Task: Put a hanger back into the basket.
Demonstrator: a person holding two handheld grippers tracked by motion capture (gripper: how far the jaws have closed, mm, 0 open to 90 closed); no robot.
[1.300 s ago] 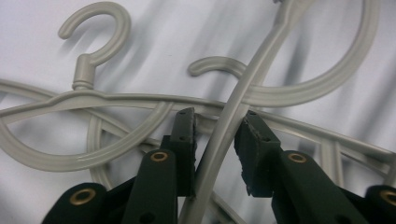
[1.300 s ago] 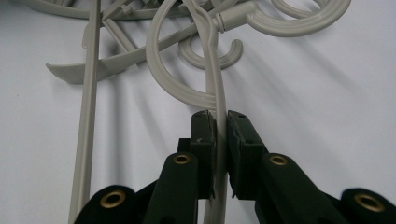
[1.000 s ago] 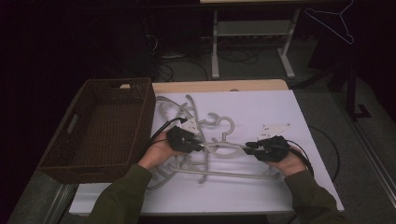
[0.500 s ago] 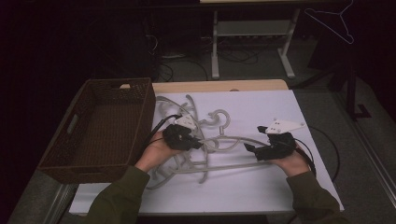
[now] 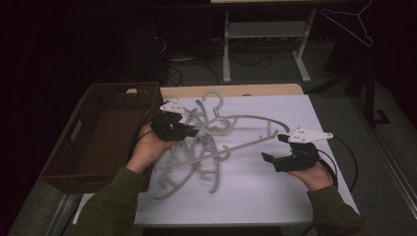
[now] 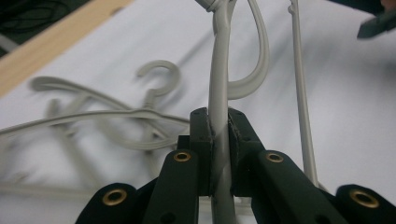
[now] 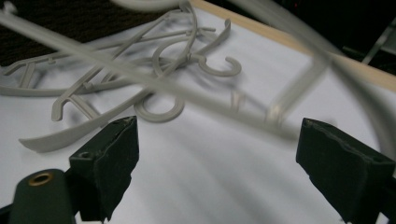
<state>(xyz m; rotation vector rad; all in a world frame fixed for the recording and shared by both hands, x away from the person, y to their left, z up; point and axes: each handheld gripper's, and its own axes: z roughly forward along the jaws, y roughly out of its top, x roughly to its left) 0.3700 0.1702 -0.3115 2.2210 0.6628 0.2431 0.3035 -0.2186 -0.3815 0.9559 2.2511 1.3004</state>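
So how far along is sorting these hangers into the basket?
Nothing looks done: the wicker basket holds no hangers. In hand: the left gripper is clamped on one grey hanger, lifting it; the right gripper has just opened. Left: the tangled pile on the table.

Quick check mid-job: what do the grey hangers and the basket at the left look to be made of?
Hangers: most likely moulded plastic, matte pale grey, judging by the smooth one-piece hooks and the flat bar pinched in the left claw. Basket: looks like woven wicker or rattan, dark brown, with a visible weave and a cut-out handle; a plastic imitation cannot be ruled out.
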